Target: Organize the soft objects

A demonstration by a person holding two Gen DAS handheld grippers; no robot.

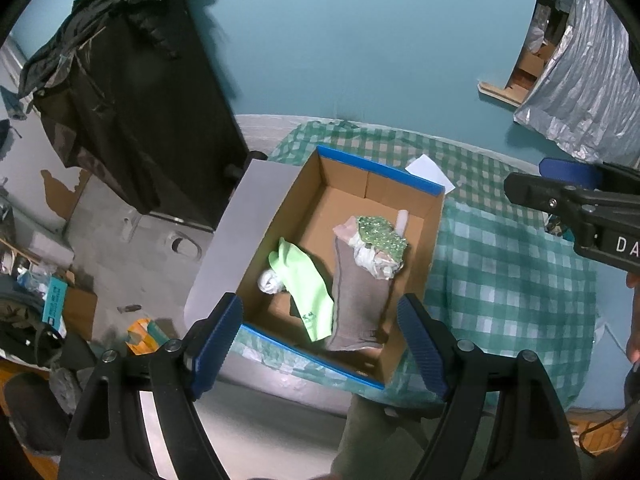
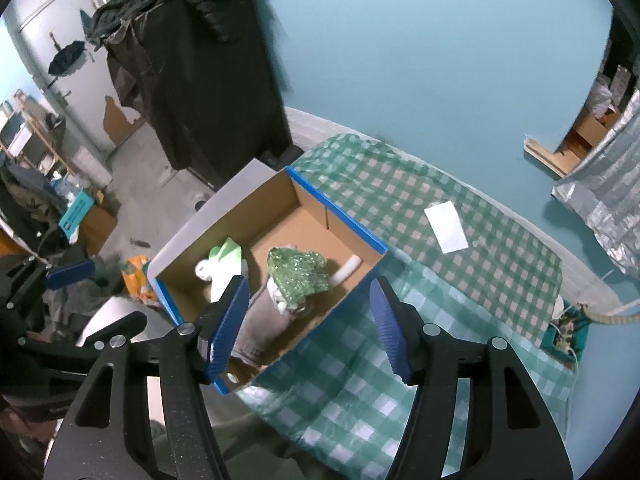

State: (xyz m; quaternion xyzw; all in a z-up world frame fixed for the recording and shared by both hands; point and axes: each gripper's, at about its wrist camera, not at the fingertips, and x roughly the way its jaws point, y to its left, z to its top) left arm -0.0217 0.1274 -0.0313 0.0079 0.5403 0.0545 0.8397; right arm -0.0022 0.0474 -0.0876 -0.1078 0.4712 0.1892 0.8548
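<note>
Left wrist view shows my left gripper (image 1: 320,340) hanging above the cardboard box (image 1: 434,216), jaws spread wide with nothing between them. Below, inside the box, lie a lime-green cloth (image 1: 306,286), a small white bundle (image 1: 269,280) beside it, a long grey sock (image 1: 358,300), and on the sock's far end a green sequined piece (image 1: 382,236) over some crumpled white and pink fabric. The box sits on a green checked cloth (image 1: 512,272) covering the table.

From the right wrist view, my right gripper (image 2: 306,320) is also apart and empty, held over the near corner of the box (image 2: 340,212). A white slip of paper (image 2: 446,226) rests on the checked cloth (image 2: 400,200) well apart from the box; I cannot tell whether it counts as part of the job.

As I judge it, the soft things are already gathered in the box, so the risks are mostly mine to cause. If I drop back down carelessly, a finger could catch the box rim and tip or slide it, since it stands close to the table edge on its left side. The checked cloth could also drag if I snag it, pulling the box along. The sequined piece rests loosely on top and might spill.
</note>
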